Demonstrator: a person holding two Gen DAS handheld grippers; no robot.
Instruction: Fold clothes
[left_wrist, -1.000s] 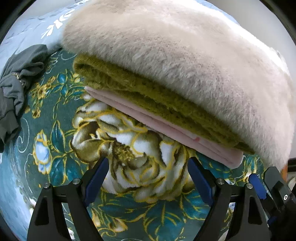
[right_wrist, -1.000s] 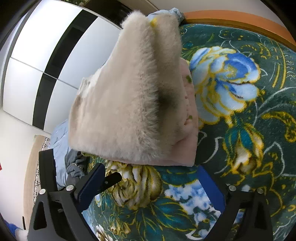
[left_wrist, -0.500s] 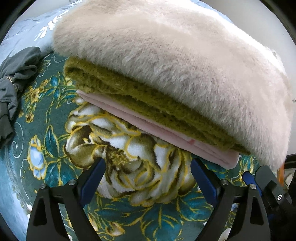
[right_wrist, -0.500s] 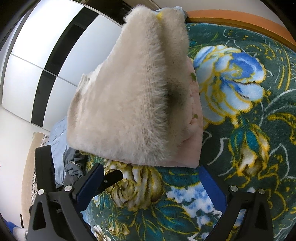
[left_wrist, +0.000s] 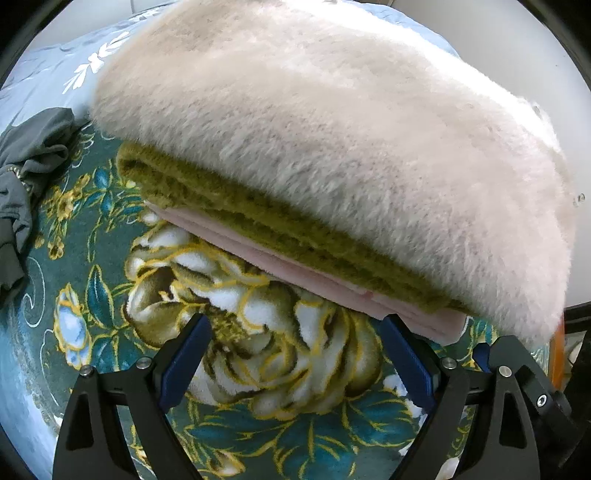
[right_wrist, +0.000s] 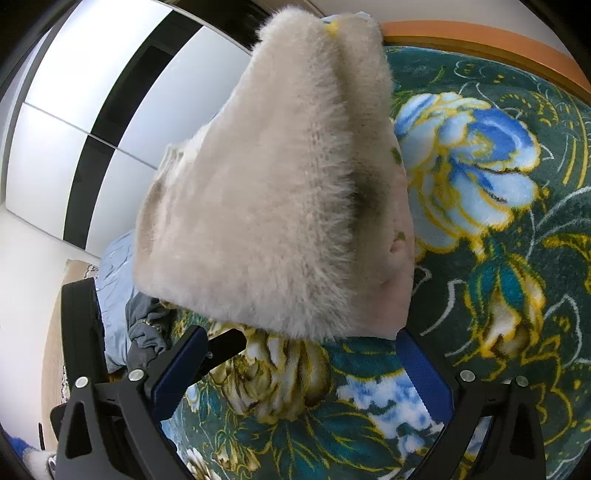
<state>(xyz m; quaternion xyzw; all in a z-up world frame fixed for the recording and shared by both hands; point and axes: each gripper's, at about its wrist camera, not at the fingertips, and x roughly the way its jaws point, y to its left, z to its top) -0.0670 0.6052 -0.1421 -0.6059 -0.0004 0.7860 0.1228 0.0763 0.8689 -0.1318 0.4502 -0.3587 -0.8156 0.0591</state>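
Left gripper (left_wrist: 293, 345) and right gripper (right_wrist: 301, 356) gape wide, empty, facing the folded clothes pile (left_wrist: 332, 155) on the blanket (left_wrist: 92, 295)

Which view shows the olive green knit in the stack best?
Left wrist: the olive green knit shows its whole folded edge between the cream fluffy garment and pink layer. Right wrist shows only green flecks.

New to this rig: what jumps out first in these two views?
A folded stack fills both views: a cream fluffy garment on top, an olive knit under it, a pink layer at the bottom. It sits on a teal floral blanket. A crumpled grey garment lies off at the left view's left edge, and both hand-held grippers, left and right, are open just short of the stack.
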